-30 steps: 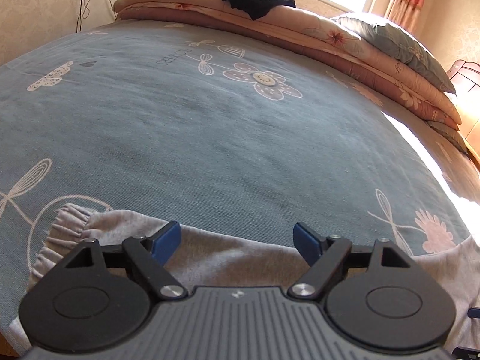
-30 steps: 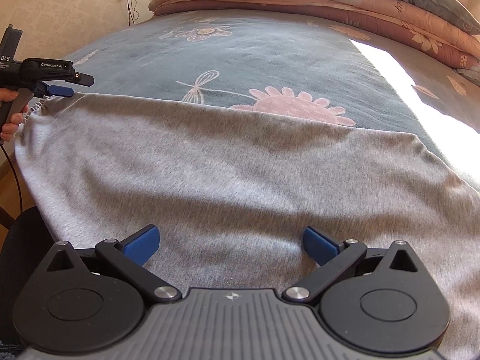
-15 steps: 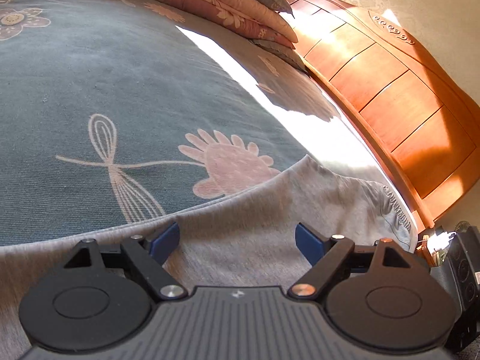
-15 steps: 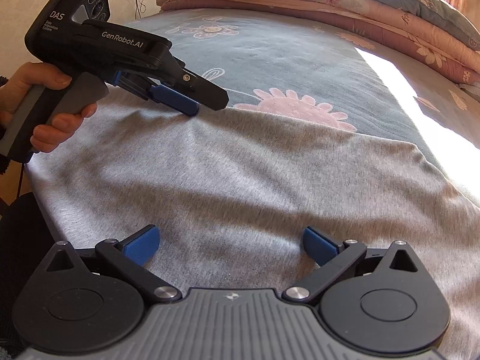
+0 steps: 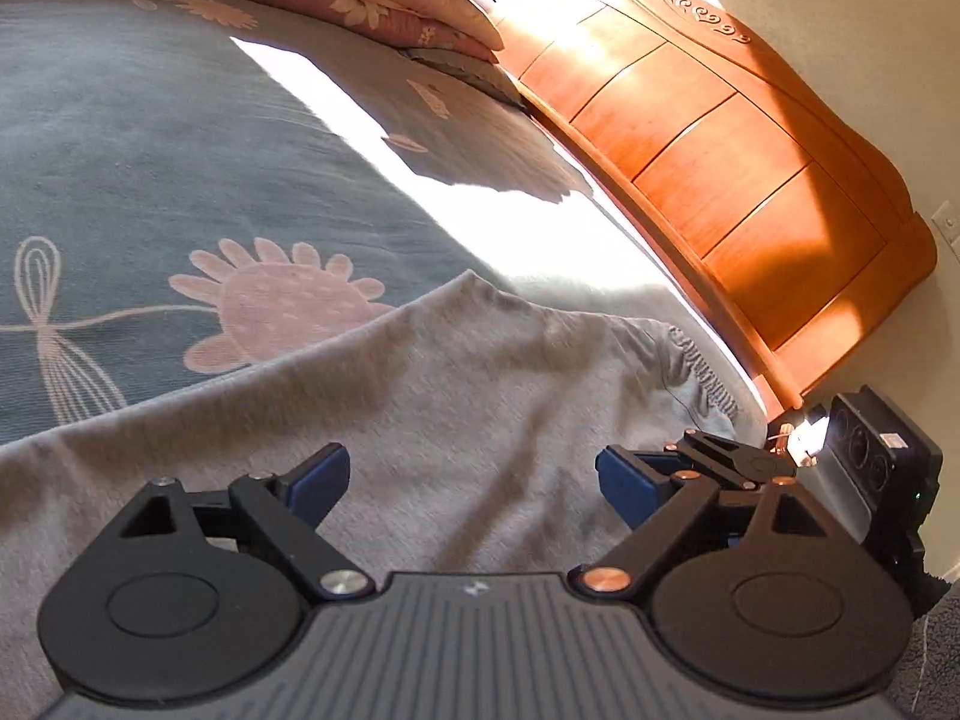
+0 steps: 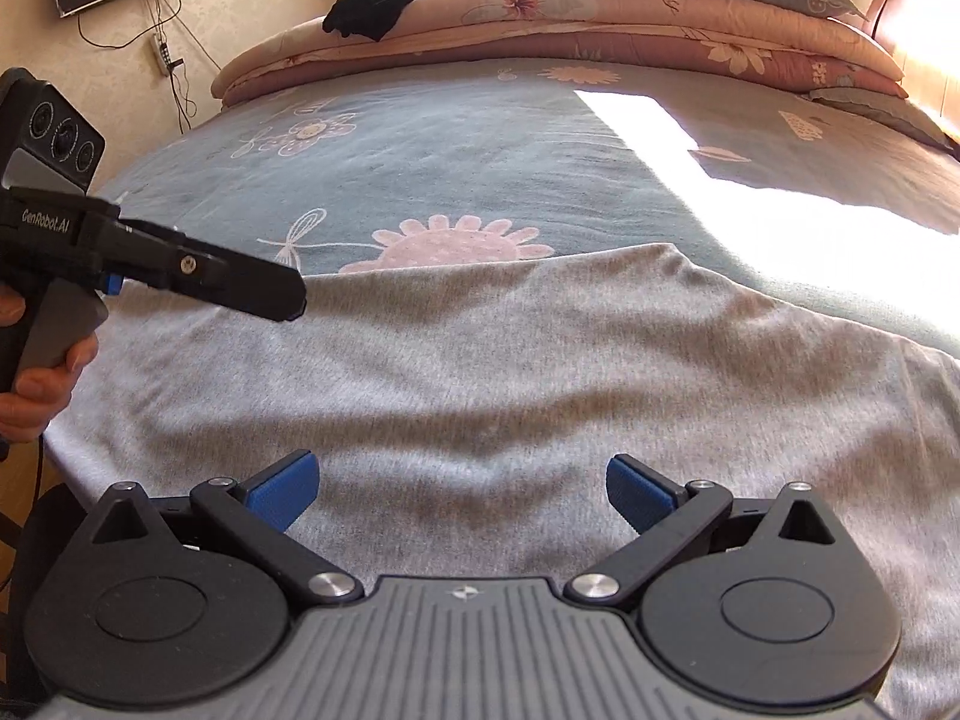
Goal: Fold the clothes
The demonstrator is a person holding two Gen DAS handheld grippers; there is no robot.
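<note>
Right, grey knit garment (image 6: 480,372) lies spread crosswise under both grippers; its gathered end is nearest the right gripper (image 6: 462,495). Left gripper (image 5: 468,480) just widened; both released, empty.

Left wrist view: low over the near edge of the bed (image 5: 150,138), angled down, facing right toward the wooden headboard (image 5: 708,138).
Right wrist view: low, close, facing the far folded quilts (image 6: 600,30).
Shared: the grey garment (image 5: 480,396) (image 6: 480,372), the pink flower print (image 5: 282,306) (image 6: 444,243), each other's device.
</note>
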